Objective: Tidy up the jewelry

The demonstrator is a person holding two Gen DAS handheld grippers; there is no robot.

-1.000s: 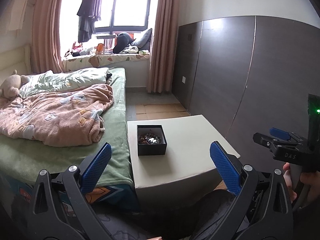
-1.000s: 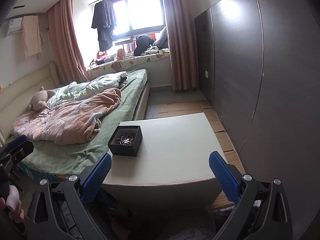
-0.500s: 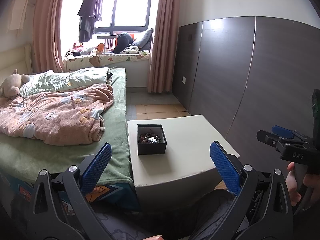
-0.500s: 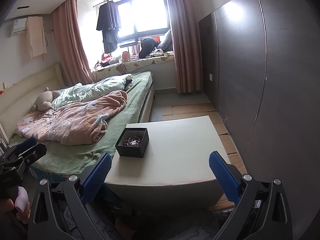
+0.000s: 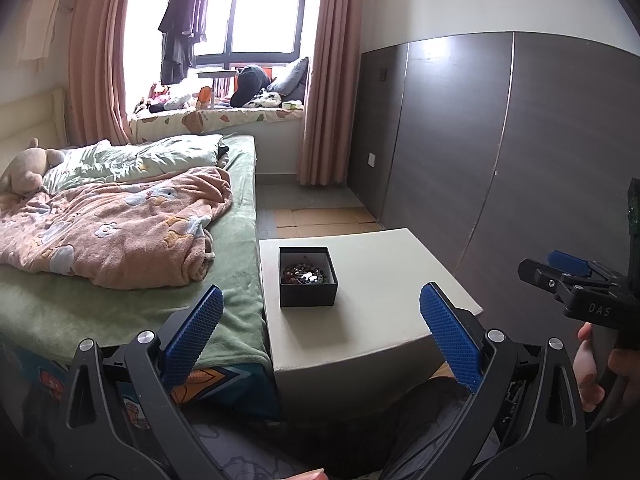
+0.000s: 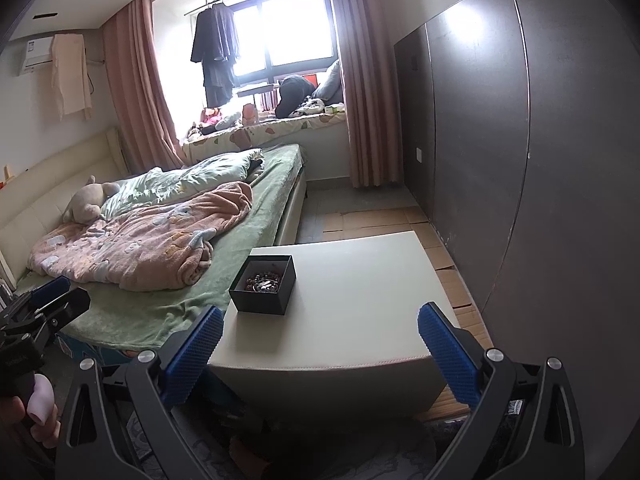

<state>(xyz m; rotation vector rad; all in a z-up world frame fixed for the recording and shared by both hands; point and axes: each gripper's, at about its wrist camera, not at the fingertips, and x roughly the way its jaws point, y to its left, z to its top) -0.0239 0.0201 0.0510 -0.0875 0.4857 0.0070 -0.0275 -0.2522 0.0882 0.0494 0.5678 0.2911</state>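
Matte black and square, the open jewelry box (image 5: 307, 277) (image 6: 263, 284) holds a tangle of dark, glinting beads and sits at the bed-side edge of the smooth cream counter (image 5: 384, 280) (image 6: 360, 300). Both the left tongs (image 5: 320, 336) and right tongs (image 6: 320, 340), blue-textured pads spread wide and empty, have edged slightly closer than a second ago.

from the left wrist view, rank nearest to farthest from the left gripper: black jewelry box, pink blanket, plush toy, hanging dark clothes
1. Black jewelry box: on the white table, just ahead of the open left gripper.
2. Pink blanket: on the bed, ahead and to the left.
3. Plush toy: far left, by the headboard.
4. Hanging dark clothes: at the window, across the room.
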